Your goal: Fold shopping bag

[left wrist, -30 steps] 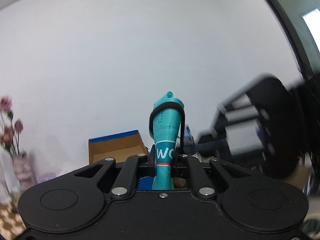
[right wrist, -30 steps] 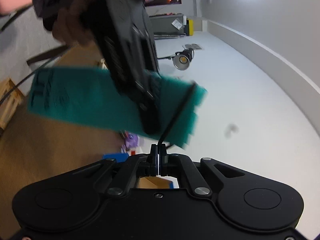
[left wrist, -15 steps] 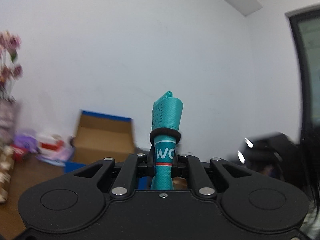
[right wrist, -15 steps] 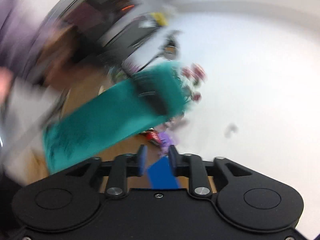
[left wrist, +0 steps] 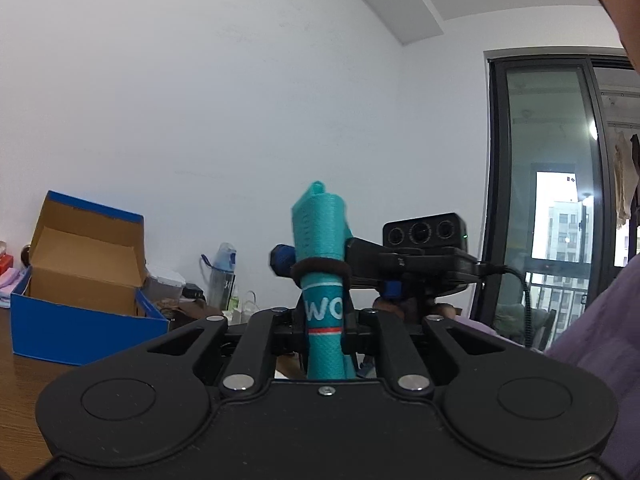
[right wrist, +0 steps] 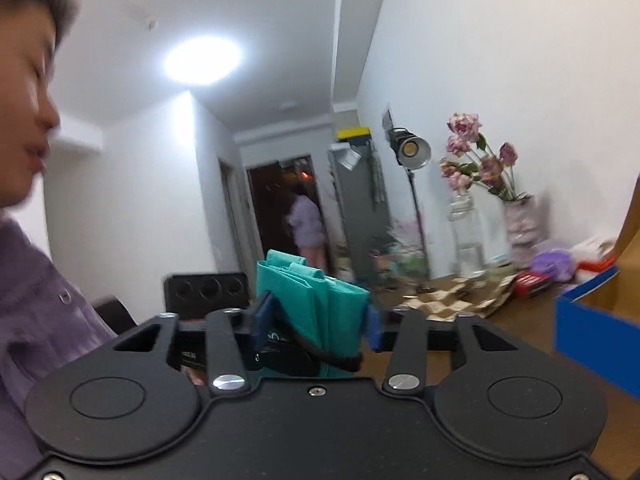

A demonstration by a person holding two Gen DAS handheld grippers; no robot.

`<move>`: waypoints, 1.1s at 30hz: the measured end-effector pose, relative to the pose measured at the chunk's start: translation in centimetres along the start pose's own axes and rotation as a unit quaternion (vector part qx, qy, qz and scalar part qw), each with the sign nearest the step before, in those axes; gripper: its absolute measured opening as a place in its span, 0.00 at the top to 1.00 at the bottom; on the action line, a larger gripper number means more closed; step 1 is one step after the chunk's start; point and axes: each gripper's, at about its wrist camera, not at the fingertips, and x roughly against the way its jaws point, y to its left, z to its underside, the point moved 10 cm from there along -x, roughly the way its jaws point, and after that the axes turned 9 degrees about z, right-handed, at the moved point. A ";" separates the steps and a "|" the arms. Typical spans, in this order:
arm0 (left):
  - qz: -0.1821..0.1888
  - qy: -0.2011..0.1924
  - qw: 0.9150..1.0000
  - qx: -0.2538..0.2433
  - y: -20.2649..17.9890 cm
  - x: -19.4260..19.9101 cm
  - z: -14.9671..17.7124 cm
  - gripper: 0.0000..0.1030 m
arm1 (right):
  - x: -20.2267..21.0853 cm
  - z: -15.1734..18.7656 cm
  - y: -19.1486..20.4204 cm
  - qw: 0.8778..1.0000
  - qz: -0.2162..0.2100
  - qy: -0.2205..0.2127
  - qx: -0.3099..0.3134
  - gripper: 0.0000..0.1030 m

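Fabric this thin will weigh almost nothing and has no stiffness of its own: the teal shopping bag (left wrist: pixel 322 280) keeps its shape only because it is rolled into a tight bundle and cinched by a dark elastic band (left wrist: pixel 320 267) about midway up. It stands upright in the left gripper (left wrist: pixel 325 320), whose fingers are clenched on the lower part of the roll, just below the band, where white lettering shows. In the right wrist view the same bundle (right wrist: pixel 316 304) sits between the blue pads of the right gripper (right wrist: pixel 314 326), which look spread around it; whether they press the cloth I cannot tell. The woven surface looks faintly slick, so I judge a hold on the banded waist safest, since layers above it could fan out or slide if pinched at the loose top end at 12 o'clock. Nothing here is fragile. A blue cardboard box (left wrist: pixel 80 292) rests on the wooden tabletop (left wrist: pixel 24 384) at 9 o'clock, well apart from the bag, which is held in the air.
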 end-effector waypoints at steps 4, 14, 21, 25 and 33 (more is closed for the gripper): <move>-0.033 -0.010 0.998 0.046 3.3 0.3 0.2 0.57 | -0.8 -0.5 -1.4 0.998 0.048 -0.039 -0.005 0.78; -0.059 -0.013 0.998 -0.012 4.5 -0.8 -1.8 0.50 | -1.4 -1.2 -2.3 0.996 0.078 -0.053 -0.008 0.80; -0.028 -0.027 0.999 -0.030 3.8 -1.8 -3.2 0.46 | -0.3 -0.7 -0.4 0.997 0.065 -0.046 0.001 0.80; -0.005 -0.034 0.999 -0.030 3.9 -2.0 -3.0 0.57 | 0.0 -0.1 -0.6 0.997 0.053 -0.049 -0.020 0.80; -0.013 0.017 0.996 -0.086 2.2 -3.6 -1.3 0.75 | 1.9 1.1 -1.7 0.997 0.042 -0.049 -0.036 0.74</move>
